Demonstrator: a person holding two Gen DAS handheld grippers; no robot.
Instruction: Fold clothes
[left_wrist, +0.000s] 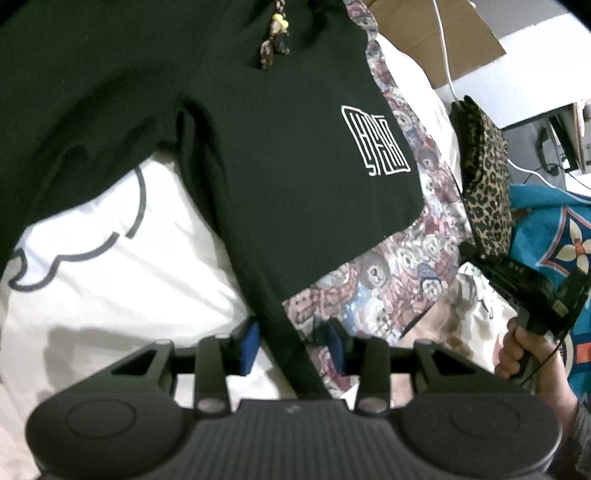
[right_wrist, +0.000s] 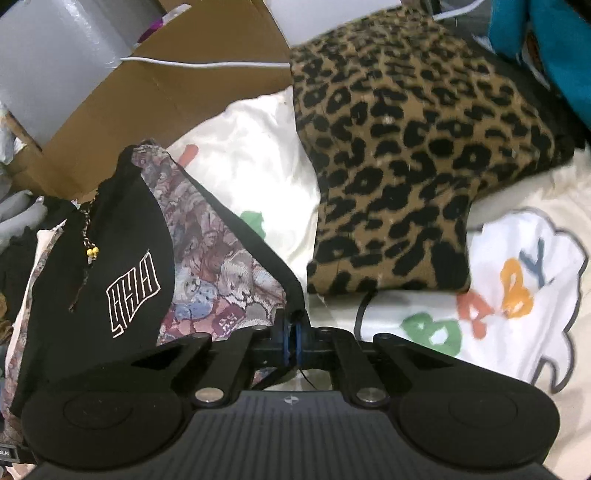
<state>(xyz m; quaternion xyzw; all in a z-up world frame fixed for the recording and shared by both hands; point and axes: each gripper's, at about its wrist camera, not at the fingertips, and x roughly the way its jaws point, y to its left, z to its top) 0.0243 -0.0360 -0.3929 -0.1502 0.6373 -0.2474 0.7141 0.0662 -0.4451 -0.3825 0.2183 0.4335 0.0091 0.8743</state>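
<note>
A black garment (left_wrist: 280, 158) with a white logo (left_wrist: 375, 142) and a bear-print panel (left_wrist: 376, 288) lies over a white bed sheet (left_wrist: 110, 277). A beaded charm (left_wrist: 275, 40) hangs at its top. My left gripper (left_wrist: 293, 345) is open, blue pads either side of the garment's black edge strip. My right gripper (right_wrist: 293, 338) is shut on the garment's black hem (right_wrist: 258, 251), holding it taut. The garment (right_wrist: 110, 258) shows at left in the right wrist view. The right gripper also shows in the left wrist view (left_wrist: 524, 284), held by a hand.
A leopard-print pillow (right_wrist: 406, 147) lies on the sheet beyond the right gripper. A white sheet with a "BABY" print (right_wrist: 498, 295) is at right. A cardboard box (right_wrist: 166, 92) and a white cable (right_wrist: 203, 64) are behind. A teal blanket (left_wrist: 554, 229) lies at right.
</note>
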